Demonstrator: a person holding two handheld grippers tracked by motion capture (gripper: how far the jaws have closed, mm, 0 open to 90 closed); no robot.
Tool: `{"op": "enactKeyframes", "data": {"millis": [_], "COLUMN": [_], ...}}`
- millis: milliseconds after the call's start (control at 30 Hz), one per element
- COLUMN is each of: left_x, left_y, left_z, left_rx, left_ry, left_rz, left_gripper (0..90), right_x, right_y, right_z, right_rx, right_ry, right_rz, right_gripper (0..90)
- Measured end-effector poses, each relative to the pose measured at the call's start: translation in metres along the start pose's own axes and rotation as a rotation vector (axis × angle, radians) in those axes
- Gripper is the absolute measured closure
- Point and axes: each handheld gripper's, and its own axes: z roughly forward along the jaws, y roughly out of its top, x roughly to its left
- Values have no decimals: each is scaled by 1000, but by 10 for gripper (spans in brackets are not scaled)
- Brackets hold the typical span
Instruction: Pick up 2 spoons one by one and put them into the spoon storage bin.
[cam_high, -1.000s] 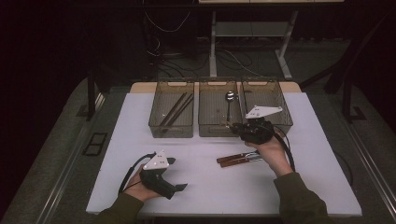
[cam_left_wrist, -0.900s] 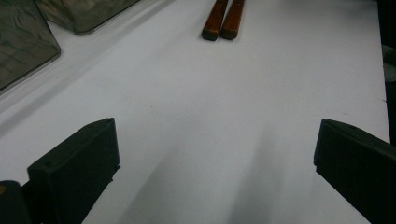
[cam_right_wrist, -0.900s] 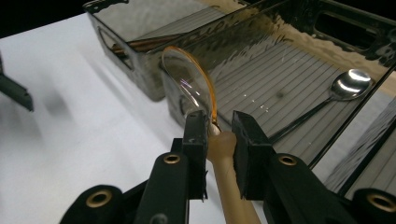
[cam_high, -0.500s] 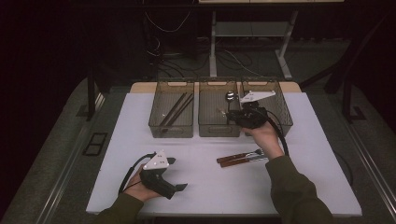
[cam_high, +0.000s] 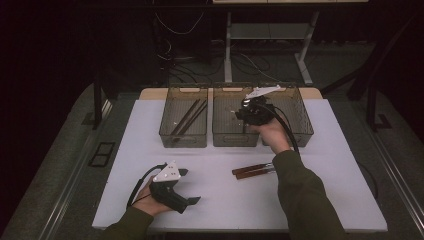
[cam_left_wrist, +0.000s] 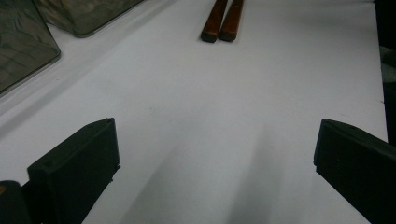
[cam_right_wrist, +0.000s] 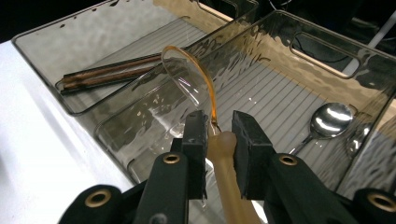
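Clear spoon carried over the middle bin
Right gripper (cam_right_wrist: 219, 135) clamped the clear spoon (cam_right_wrist: 205, 107) by its handle above the middle bin (cam_right_wrist: 280, 107); left gripper (cam_left_wrist: 215, 154) rested on the bench (cam_left_wrist: 224, 93), fingers wide

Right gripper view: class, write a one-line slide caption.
Right gripper clamps a translucent amber plastic spoon over the middle clear bin.

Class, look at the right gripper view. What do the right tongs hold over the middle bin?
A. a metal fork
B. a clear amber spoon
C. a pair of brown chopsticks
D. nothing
B: the right tongs are shut on the handle of a clear amber spoon, its bowl over the middle bin.
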Motion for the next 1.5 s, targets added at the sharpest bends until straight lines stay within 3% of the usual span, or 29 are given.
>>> {"op": "enactKeyframes", "data": {"millis": [167, 433, 733, 900, 1133, 1500], "left_x": [1, 1, 1, 0, 0, -1], "left_y": [0, 0, 1, 1, 1, 0], "left_z": [-1, -1, -1, -1, -1, 0], "left_rx": [9, 8, 9, 9, 5, 10], "left_ry": [1, -4, -5, -6, -5, -3], "left_rz": [14, 15, 23, 19, 12, 5], "left_gripper": [0, 0, 0, 0, 0, 0], "right_x": [0, -2, -2, -3, -3, 6], "right_y": [1, -5, -9, -8, -5, -5], "right_z": [12, 32, 42, 39, 27, -12], "right_rx": [29, 89, 153, 128, 93, 8], "right_ry": [4, 6, 5, -1, -9, 69], "right_rz": [-5, 38, 50, 48, 50, 51], "right_gripper": [756, 754, 723, 582, 468, 413]}}
